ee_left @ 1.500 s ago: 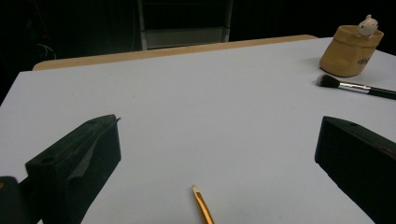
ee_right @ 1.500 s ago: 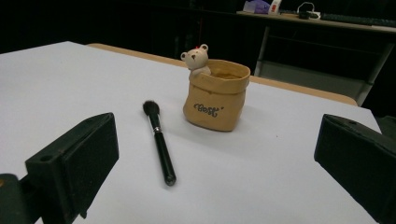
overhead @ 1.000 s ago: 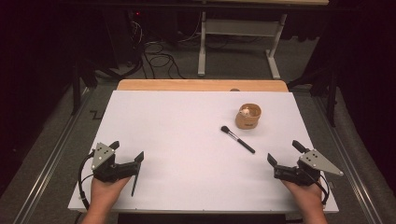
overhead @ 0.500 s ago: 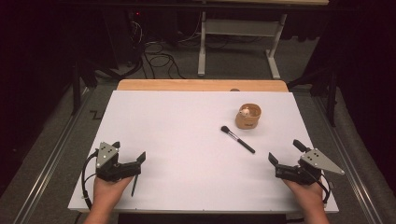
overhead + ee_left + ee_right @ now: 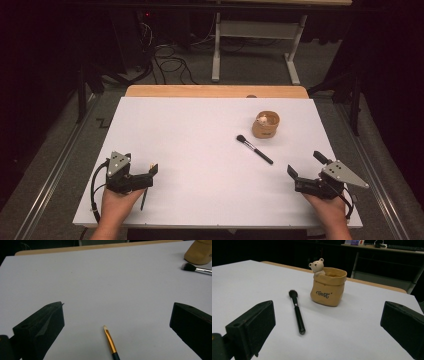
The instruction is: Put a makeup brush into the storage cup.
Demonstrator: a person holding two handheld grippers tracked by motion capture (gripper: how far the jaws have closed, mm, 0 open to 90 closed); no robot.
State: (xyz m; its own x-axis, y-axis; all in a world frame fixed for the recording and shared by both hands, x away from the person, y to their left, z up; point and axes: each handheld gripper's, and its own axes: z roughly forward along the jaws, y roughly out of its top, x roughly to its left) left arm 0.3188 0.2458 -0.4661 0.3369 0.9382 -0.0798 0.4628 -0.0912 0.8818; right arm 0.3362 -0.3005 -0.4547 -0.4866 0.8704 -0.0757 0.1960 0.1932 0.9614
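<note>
Item: left gripper (image 5: 150,172), near left corner of the white worktop (image 5: 190,130). Fingers (image 5: 40,325) spread wide apart, holding nothing. Change over the last second: the gripper has drawn back slightly toward the person and turned a little, so its fingers now point more along the worktop toward the right.

Item: thin brush (image 5: 111,343), gold ferrule, pale flat tip, dark handle. Lies flat on the worktop between the left gripper's fingers and touches neither. In the high view it shows as a thin dark line (image 5: 143,199) just beside the person's left hand. Position unchanged.

Item: right gripper (image 5: 305,167), near right corner. Fingers (image 5: 249,325) wide apart, empty. Barely shifted; it points toward the two things below.

Item: black-handled makeup brush (image 5: 255,149), bristle head toward the far side, flat on the worktop, right of centre. Also (image 5: 297,312). Unmoved.

Item: tan bag-shaped holder (image 5: 265,125) with a small bear figure at its rim, upright, just beyond the makeup brush, close to but apart from it. Also (image 5: 328,286). Nothing visibly stands in it.

Assessment: neither brush is picked up; work looks to be at its outset. The left gripper's small retreat lines it up over the thin brush, likely the first pick, with the holder the probable destination.
</note>
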